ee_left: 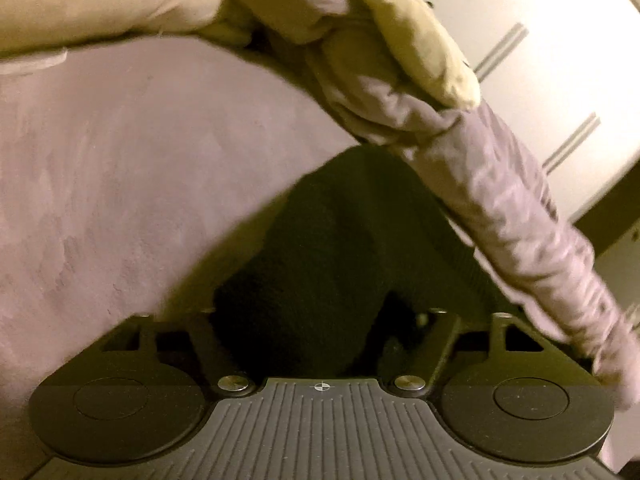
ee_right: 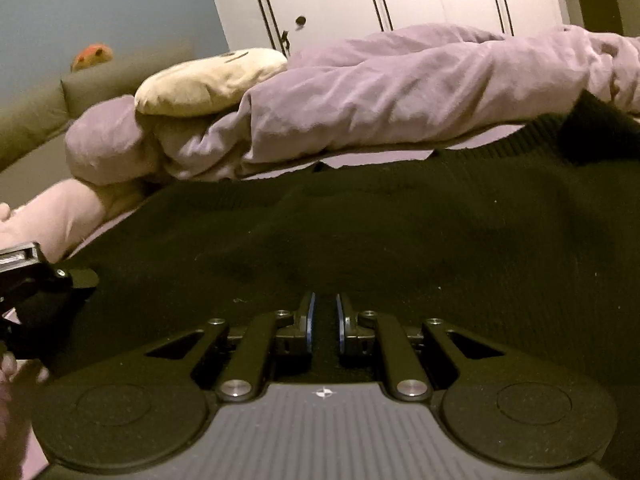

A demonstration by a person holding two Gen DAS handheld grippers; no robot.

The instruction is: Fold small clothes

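A: Where is the black knit garment point(ee_right: 360, 232) found?

B: It is spread over the lavender bed sheet point(ee_left: 100, 180), just in front of the rumpled duvet point(ee_right: 380, 92) and the cream pillow point(ee_right: 208, 80).

A: How are the fingers set?

B: The right gripper point(ee_right: 325, 320) is seen with its fingers drawn nearly together, a fold of the knit pinched between them. At the left gripper point(ee_left: 320, 320), the fingers are buried in dark cloth, so their state cannot be told.

A: How is the garment judged to handle?

B: It is judged soft, limp and light, with some stretch in the ribbing. It is best taken at a hem or edge, both sides being held so that sagging is avoided.
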